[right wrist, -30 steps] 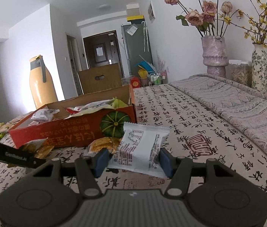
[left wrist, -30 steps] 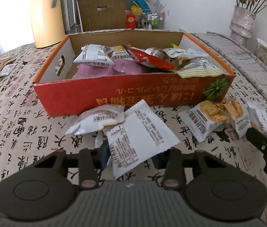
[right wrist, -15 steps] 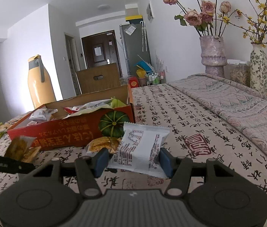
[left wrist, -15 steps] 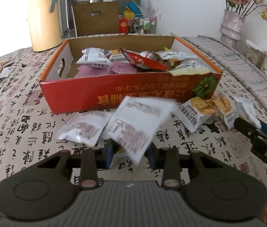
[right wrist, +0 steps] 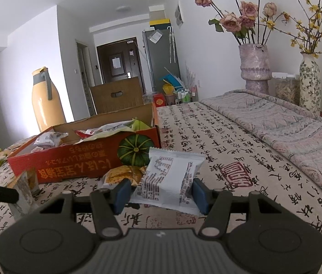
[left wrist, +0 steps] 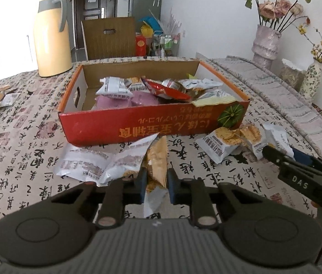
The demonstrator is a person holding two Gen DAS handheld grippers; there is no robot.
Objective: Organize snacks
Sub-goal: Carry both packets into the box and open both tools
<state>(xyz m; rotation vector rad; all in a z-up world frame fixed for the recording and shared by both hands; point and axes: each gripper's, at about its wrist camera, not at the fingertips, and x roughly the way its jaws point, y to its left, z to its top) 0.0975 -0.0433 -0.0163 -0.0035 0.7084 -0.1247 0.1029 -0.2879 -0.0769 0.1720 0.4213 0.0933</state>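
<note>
Left gripper (left wrist: 155, 181) closing on a crinkly white-and-orange snack packet (left wrist: 157, 159), next lifting into the red cardboard box (left wrist: 151, 123); right gripper (right wrist: 161, 193) half-open around a white foil packet (right wrist: 171, 175).

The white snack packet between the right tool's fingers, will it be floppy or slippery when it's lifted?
Probably light and a bit puffy: the white snack packet looks air-filled, with crimped ends. Its glossy film may slip between the right tool pads. The contents likely crush easily, so squeeze gently.
</note>
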